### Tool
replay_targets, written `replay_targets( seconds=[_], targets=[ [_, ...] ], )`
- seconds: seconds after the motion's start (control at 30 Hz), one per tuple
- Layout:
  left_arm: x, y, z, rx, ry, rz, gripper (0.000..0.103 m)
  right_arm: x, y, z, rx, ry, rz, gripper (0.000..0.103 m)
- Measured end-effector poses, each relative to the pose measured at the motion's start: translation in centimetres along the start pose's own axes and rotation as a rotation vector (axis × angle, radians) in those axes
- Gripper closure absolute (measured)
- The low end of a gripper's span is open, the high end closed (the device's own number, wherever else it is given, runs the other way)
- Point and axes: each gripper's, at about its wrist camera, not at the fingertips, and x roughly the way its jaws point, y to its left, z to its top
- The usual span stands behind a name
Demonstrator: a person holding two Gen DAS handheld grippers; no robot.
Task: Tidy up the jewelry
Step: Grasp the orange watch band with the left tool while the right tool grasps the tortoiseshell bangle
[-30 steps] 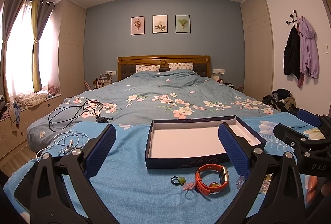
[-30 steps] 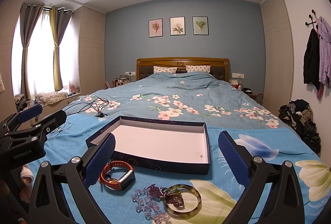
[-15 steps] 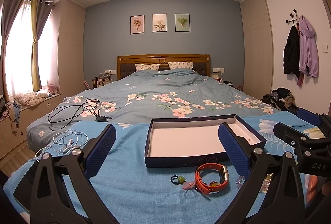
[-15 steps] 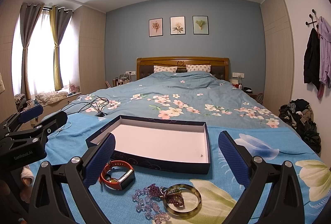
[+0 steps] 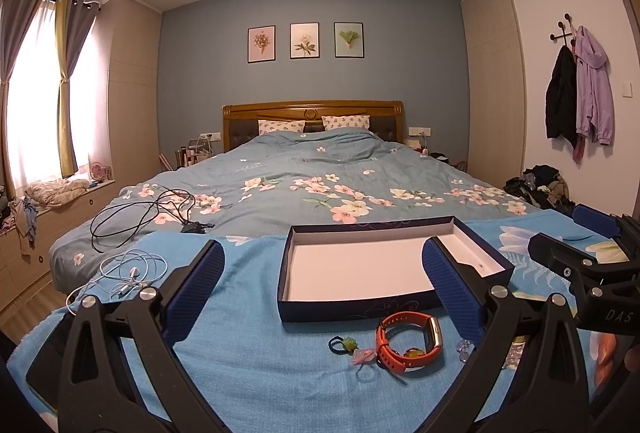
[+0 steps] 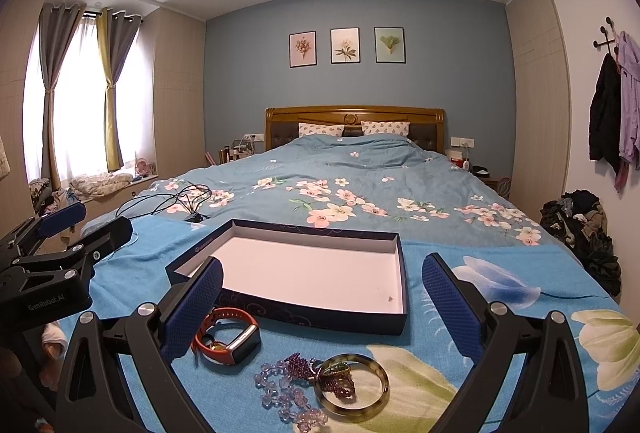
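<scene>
A shallow dark-blue box (image 5: 352,307) (image 6: 296,307) with a bare white floor lies on the blue cloth. In front of it lie an orange watch (image 5: 408,339) (image 6: 226,339), a small green and pink charm (image 5: 352,347), purple and clear bead strings (image 6: 288,389) and a greenish bangle (image 6: 354,387). My left gripper (image 5: 324,291) is open, hovering over the cloth before the box, holding nothing. My right gripper (image 6: 322,303) is open too, above the watch, beads and bangle. Each gripper shows at the edge of the other's view.
The blue cloth (image 5: 248,361) covers the foot of a floral bed (image 6: 360,185). White earphones (image 5: 128,271) and black cables (image 5: 152,211) lie to the left. Clothes are piled on the floor at right (image 6: 580,221).
</scene>
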Motion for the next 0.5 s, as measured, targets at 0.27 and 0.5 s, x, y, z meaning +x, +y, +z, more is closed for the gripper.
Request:
replay_targets(
  seconds=[0.27, 0.5],
  targets=[
    [1.5, 1.2, -0.3, 0.014, 0.086, -0.051, 0.006, 0.9, -0.9, -0.7, -0.038, 0.127, 0.007, 0.007],
    [4.7, 1.2, -1.3, 0.050, 0.266, -0.173, 0.009, 3.2, -3.2, -2.7, -0.014, 0.360, 0.031, 0.032]
  ],
)
